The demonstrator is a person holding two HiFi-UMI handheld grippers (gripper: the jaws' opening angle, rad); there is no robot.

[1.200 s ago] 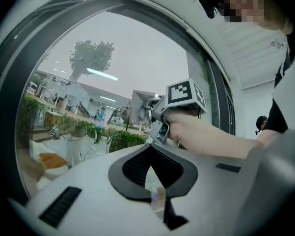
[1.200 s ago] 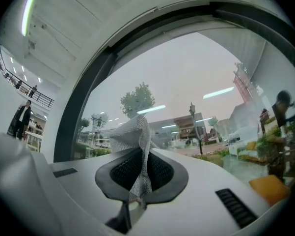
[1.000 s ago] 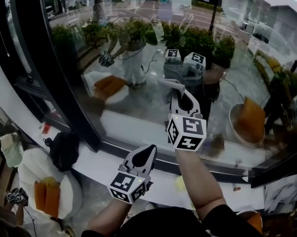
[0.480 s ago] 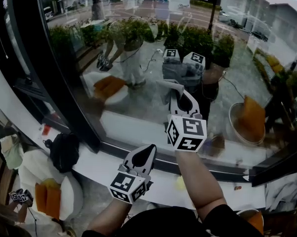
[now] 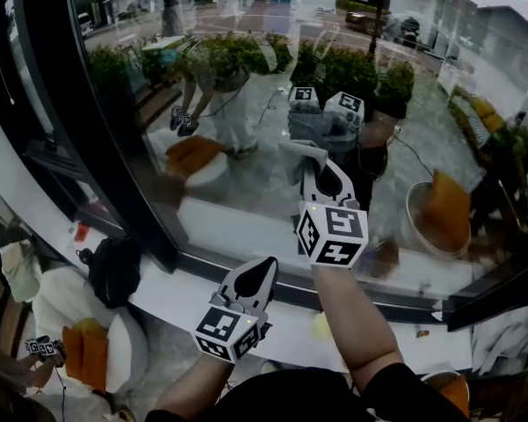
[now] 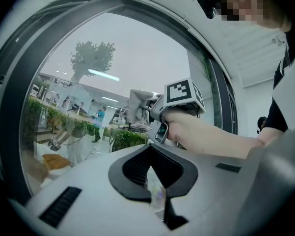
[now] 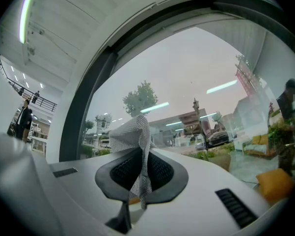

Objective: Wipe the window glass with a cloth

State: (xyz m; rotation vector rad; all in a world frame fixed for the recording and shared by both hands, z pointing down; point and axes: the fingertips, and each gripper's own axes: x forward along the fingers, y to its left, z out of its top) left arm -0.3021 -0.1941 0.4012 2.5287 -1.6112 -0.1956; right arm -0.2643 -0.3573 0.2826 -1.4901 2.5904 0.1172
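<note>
The window glass [image 5: 246, 104] fills the upper head view and shows reflections. My right gripper [image 5: 323, 181] is raised against it, shut on a grey mesh cloth [image 5: 300, 152] that sticks out past the jaw tips at the pane. In the right gripper view the cloth [image 7: 135, 134] hangs pinched between the jaws of the right gripper [image 7: 139, 181]. My left gripper [image 5: 262, 275] is held lower, above the sill, shut with nothing in it. The left gripper view shows the left gripper [image 6: 155, 191] below the right gripper's marker cube [image 6: 181, 93] and the cloth [image 6: 137, 104].
A thick black window post [image 5: 79, 121] stands at the left. A white sill [image 5: 180, 297] runs under the glass. A black bag [image 5: 114, 266] lies beside it, with orange cushions [image 5: 83, 350] on a white seat. Another person's hand [image 5: 39, 348] shows at lower left.
Both grippers have stayed nearly in place, and the right one still presses the cloth to the glass. Only the reflections and the people outside have shifted a little.
</note>
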